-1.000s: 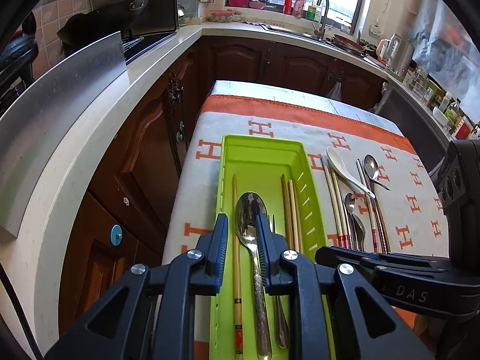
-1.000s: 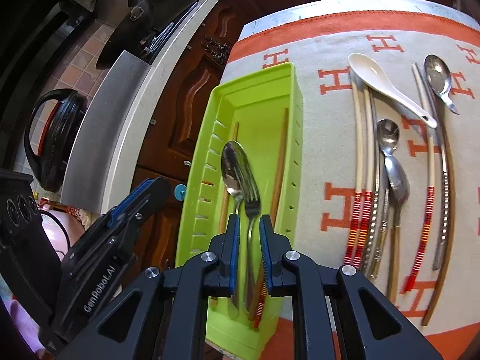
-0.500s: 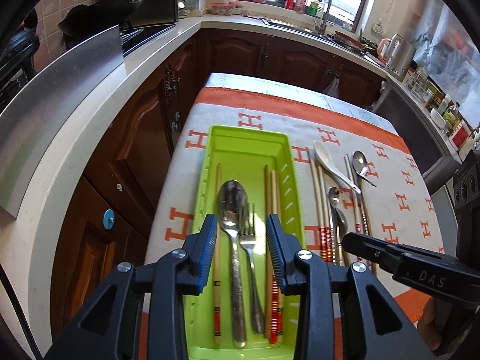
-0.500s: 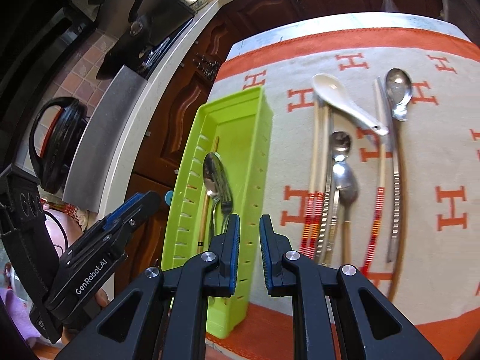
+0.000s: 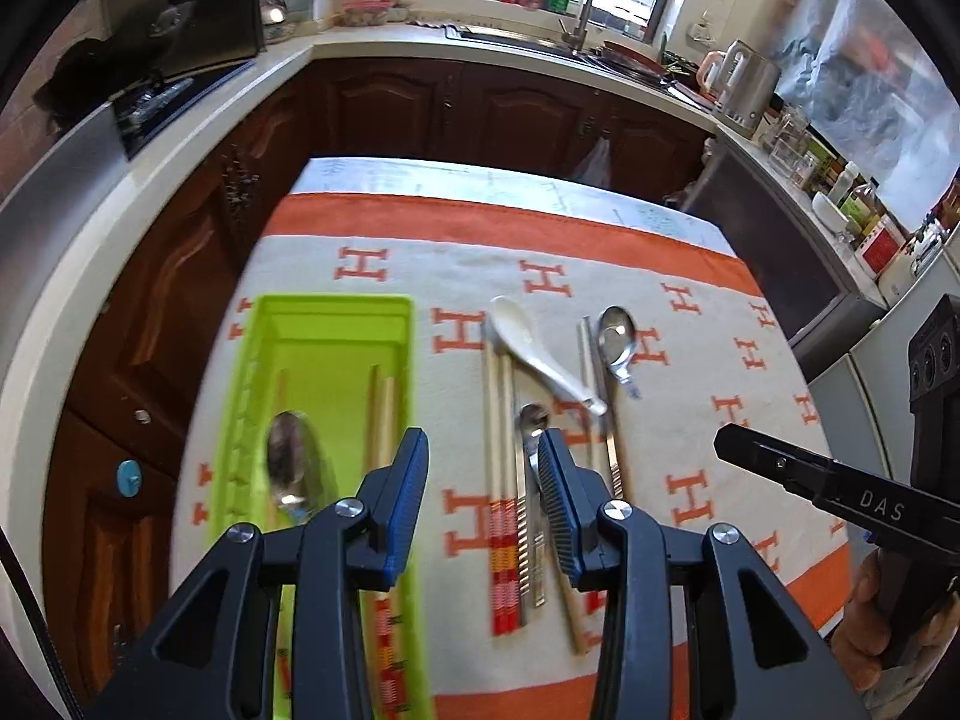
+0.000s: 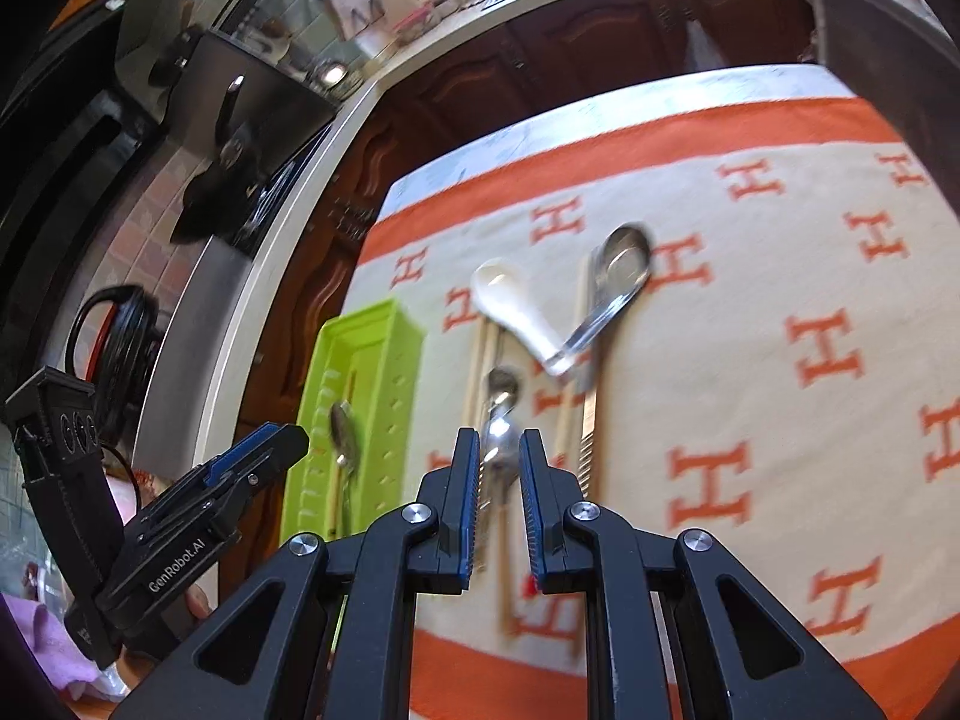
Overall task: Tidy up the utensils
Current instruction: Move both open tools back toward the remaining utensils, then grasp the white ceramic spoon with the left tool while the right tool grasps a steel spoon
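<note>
On the left of the worktop [image 5: 690,222], on its orange-and-cream cloth [image 5: 690,312], lies a long lime-green tray [image 5: 336,306], its length running from the near edge away toward the far cupboards. Inside it a steel spoon [image 5: 291,456] lies lengthwise, bowl at the far end and handle toward the near edge. Wooden chopsticks [image 5: 381,408] lie parallel to it along the tray's right side, with a single stick at the spoon's left; their red-patterned ends are nearest.

To the right of the tray, loose on the cloth, more utensils lie in the same direction. First comes a pale pair of chopsticks [image 5: 498,420] with red-and-yellow banded ends nearest. Beside them is a small metal spoon [image 5: 533,417], bowl away. A white ceramic spoon [image 5: 528,348] lies slanted, bowl at the far left and handle running toward the near right, across the things next to it. Furthest right is a steel soup spoon [image 5: 618,333] with its bowl away, alongside another thin stick and a ridged metal handle; this part is blurred.

The left tongs [image 5: 483,510] hang over the cloth between the tray and the loose pile, their jaws having just spread apart, with nothing between the pads. The right tongs [image 6: 499,498] hang over the small spoons in the pile, jaws narrowly parted and not pinching anything that I can see.
</note>
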A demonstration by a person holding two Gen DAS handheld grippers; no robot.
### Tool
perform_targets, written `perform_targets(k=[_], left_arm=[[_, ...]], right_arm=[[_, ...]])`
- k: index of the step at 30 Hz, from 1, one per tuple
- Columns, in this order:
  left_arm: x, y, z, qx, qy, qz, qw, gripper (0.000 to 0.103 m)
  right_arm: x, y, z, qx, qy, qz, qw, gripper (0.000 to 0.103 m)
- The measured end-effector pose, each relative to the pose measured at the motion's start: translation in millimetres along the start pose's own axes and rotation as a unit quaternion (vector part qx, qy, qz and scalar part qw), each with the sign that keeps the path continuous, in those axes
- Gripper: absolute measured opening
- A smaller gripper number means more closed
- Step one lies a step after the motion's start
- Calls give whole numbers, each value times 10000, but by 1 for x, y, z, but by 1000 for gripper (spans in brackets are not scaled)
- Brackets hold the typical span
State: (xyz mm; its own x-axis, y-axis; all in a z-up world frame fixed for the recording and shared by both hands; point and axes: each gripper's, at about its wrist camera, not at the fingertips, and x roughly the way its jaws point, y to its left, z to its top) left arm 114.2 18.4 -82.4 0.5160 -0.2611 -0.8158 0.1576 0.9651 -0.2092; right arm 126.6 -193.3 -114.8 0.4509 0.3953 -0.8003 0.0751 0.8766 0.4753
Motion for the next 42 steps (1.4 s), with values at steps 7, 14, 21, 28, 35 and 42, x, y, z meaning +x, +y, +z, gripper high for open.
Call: perform_targets(k=[7, 14, 21, 28, 35, 42], left_arm=[[55, -19, 38, -383, 277, -244, 9986, 36], [121, -19, 60, -763, 480, -21, 9959, 36], [154, -9, 66, -1010, 499, 17, 9936, 36], [170, -3, 62, -1079, 479, -77, 9930, 36], [177, -3, 59, -1009, 319, -234, 9941, 29], [180, -12, 58, -714, 79, -227, 9972, 6]], right_arm=[[4, -52, 51, 193, -135, -173, 9996, 23], [59, -90, 92, 476, 88, -179, 9987, 23], [115, -105, 117, 495, 196, -244, 9983, 23], [148, -97, 114, 80, 35, -405, 9991, 13], [152, -96, 104, -59, -45, -225, 9997, 3], [146, -94, 95, -68, -121, 13, 9999, 2]])
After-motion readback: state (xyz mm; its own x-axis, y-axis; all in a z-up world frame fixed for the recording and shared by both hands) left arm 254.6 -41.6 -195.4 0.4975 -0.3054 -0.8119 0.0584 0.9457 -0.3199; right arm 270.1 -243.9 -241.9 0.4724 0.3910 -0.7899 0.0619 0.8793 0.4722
